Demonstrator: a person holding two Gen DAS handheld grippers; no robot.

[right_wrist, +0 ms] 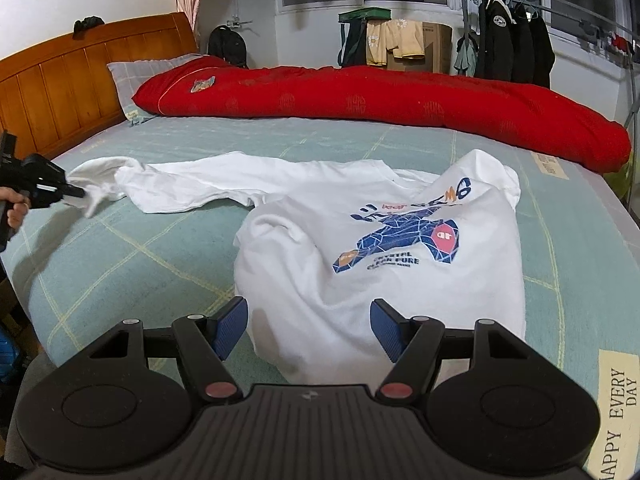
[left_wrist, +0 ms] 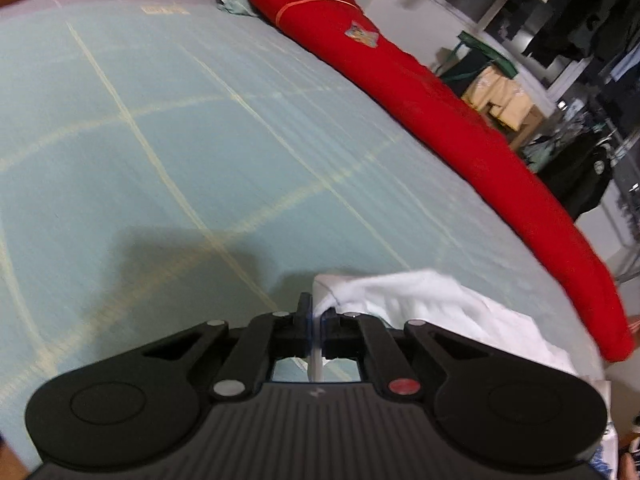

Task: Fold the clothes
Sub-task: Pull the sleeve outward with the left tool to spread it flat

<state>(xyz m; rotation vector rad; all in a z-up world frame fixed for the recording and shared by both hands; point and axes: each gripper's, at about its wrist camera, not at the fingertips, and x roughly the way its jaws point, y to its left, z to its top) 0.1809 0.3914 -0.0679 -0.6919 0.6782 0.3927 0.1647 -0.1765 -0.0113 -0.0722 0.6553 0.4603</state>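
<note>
Seen spread across a pale green checked bed (right_wrist: pixel 120 248): a white T-shirt (right_wrist: pixel 384 280) with a blue printed graphic, rumpled, its front facing up and 1 sleeve drawn out toward the wooden headboard (right_wrist: pixel 60 80). Pinched at that sleeve's end: the left tongs (left_wrist: pixel 316 320), pressed together on a fold of the white cloth, gripped by a hand (right_wrist: pixel 16 208) at the left edge of the right wrist view. Hovering over the shirt's near hem: the right tongs (right_wrist: pixel 308 328), spread wide, blue pads apart with nothing between them but the fabric below. Laid along the bed's far side: a long red quilt (right_wrist: pixel 400 100), resting partly on a pillow (right_wrist: pixel 128 80). Beyond, dark jackets (right_wrist: pixel 516 48) hanging on a rack.
</note>
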